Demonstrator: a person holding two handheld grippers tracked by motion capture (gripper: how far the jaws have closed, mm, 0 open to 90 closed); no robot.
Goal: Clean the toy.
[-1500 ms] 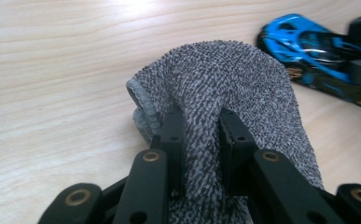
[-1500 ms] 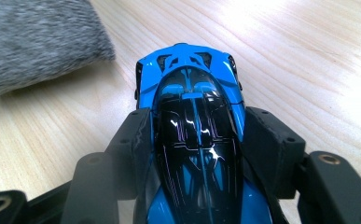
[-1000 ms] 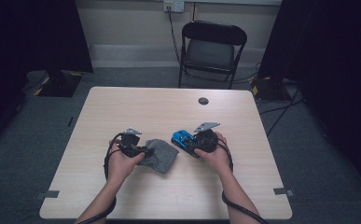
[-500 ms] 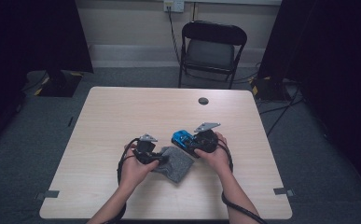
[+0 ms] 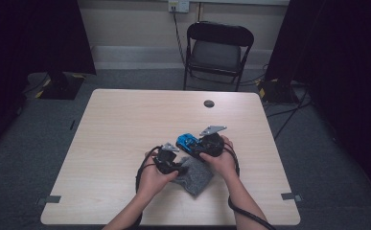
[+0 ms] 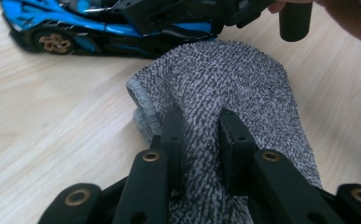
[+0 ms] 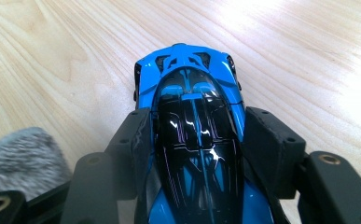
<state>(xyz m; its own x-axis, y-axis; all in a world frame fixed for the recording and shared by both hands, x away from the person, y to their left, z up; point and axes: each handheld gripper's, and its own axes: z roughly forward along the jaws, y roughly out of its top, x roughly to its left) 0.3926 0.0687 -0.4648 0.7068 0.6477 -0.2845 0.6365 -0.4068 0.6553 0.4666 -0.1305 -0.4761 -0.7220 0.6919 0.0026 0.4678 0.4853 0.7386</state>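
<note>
Since the earlier frames the left tongs had travelled rightward across the bench and dragged the grey knitted cloth with them, so that the cloth now lay nearer the person's right hand, while the right tongs and the car in them had kept their place. In the left gripper view the left tongs were nearly pressed together, pinching a raised fold of the cloth between the two black jaws; the rest of the speckled fabric spread flat on the pale wood, its rolled hem showing at the left edge. Just beyond the cloth's far edge lay the blue and black toy sports car, its side turned toward that camera and a bronze wheel visible, its flank touching or all but touching the fabric. In the right gripper view the right tongs stood partly spread and clamped on the toy car from both sides, the pads against its flanks about the cabin, the nose pointing away along the jaws and the glossy black roof uppermost. The car rested on the bench near the middle of its near half, between the two hands. A corner of the cloth showed blurred at the lower left of that view. The left hand gripped its tool just beside the cloth. A small dark round disc lay well apart toward the far edge, and a black folding chair stood beyond the bench.
</note>
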